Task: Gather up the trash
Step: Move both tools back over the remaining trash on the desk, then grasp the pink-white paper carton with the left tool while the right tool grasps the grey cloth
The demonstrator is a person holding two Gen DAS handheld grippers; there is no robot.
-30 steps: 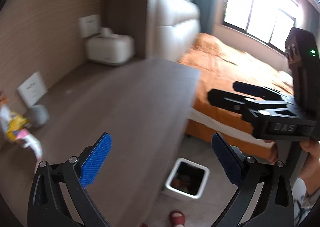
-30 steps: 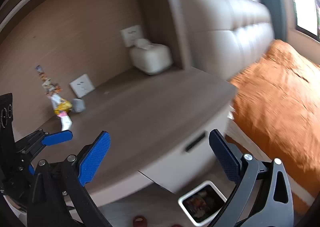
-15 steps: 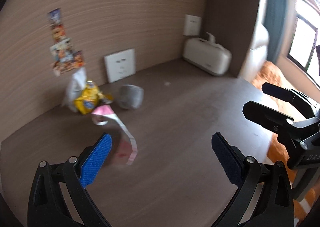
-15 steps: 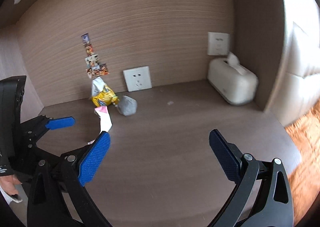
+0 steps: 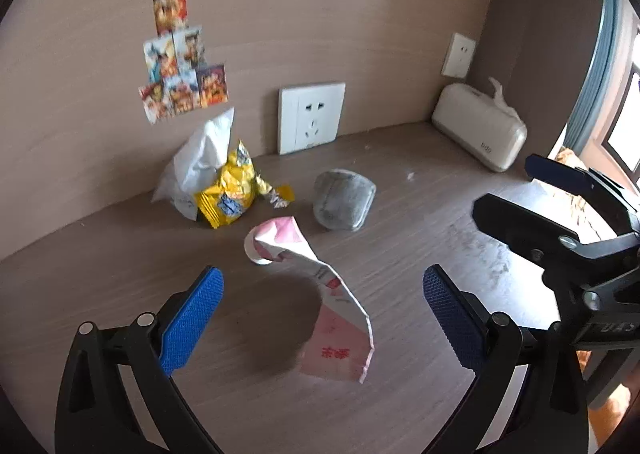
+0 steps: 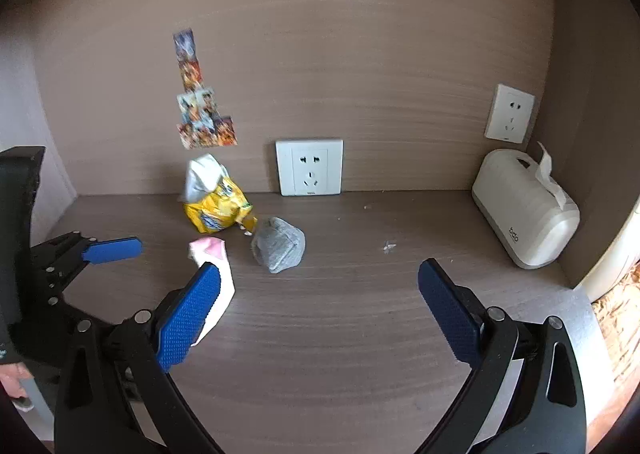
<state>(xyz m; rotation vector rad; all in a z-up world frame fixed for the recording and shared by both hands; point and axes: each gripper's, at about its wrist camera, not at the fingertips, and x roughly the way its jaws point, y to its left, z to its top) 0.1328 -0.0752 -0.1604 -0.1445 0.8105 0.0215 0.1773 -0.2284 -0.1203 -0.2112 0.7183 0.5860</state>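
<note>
- Pink-and-white crumpled paper wrapper (image 5: 320, 290) lies on the brown wood-grain desk surface (image 5: 400, 394), curling up off it, between the left gripper (image 5: 320, 318) fingers' line of sight and just ahead of them; in the right wrist view it sits partly behind that gripper's left pad.
- Behind it, against the wall, stand a yellow crinkled foil snack bag (image 5: 230, 193) and a white plastic bag (image 5: 198, 161), touching each other; a grey rounded fabric lump (image 5: 344, 203) rests just beside them.
- Risk, as I judge it: the wrapper is thin and springy, so pads closing on its raised edge could flatten or flick it aside instead of pinching it; a low approach could scrape the desk.
- Another risk: both tools converge on one cluster, so the right gripper (image 6: 320, 314) might collide with the left one.
- Left gripper: blue pads spread wide, empty, touching nothing.
- Right gripper: likewise spread wide, gripping nothing, hovering above bare desk.
- Farther out: a white wall socket (image 5: 311, 117), colourful stickers (image 5: 180, 53) on the panel, and a cream tissue box (image 5: 478, 125) at the right corner.
</note>
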